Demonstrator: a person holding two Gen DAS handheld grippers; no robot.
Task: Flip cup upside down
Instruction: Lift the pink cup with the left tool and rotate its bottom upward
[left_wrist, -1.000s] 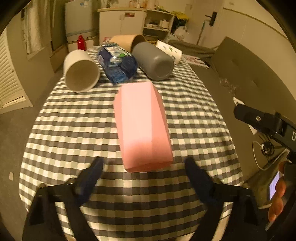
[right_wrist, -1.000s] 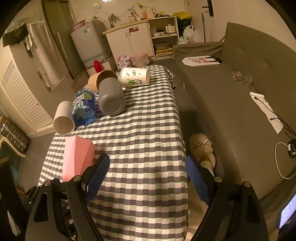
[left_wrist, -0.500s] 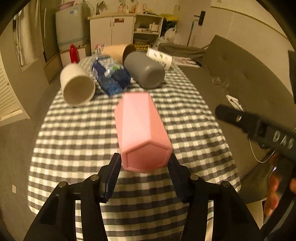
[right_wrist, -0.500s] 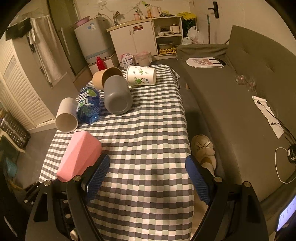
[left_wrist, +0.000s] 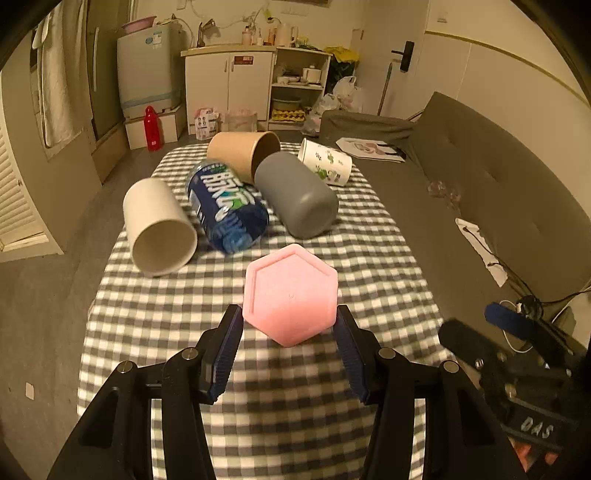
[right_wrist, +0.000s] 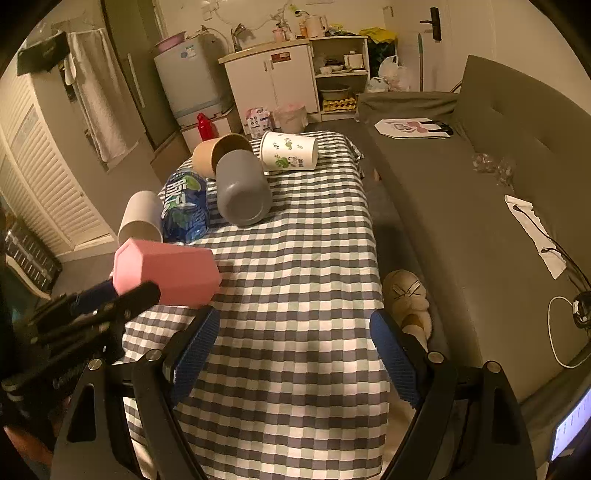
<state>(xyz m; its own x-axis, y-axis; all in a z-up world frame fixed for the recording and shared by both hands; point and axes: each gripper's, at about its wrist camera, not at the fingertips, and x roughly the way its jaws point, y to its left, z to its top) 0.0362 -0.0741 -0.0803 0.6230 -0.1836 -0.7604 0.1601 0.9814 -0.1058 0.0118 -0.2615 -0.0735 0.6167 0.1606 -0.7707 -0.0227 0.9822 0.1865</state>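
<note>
Left to right on the checkered desk (left_wrist: 155, 317): a white cup (left_wrist: 157, 225) on its side with the mouth facing the left wrist camera, a blue can (left_wrist: 227, 206) just beside it, a brown paper cup (left_wrist: 242, 151) behind, a grey cup (left_wrist: 297, 195) on its side with its base toward the camera, and a white cup with green print (left_wrist: 325, 166) at the far end. Nearer, the left gripper (left_wrist: 290, 345) has its jaws pinching the pink hexagonal cup (left_wrist: 290, 295) by two opposite sides, hexagonal base facing the camera. From the right wrist view the pink hexagonal cup (right_wrist: 166, 271) lies roughly horizontal, lifted above the desk near its left edge. The right gripper (right_wrist: 295, 347) hovers over the desk's near end, jaws spread wide, holding nothing. A grey sofa (right_wrist: 498, 229) runs along the right side.
</note>
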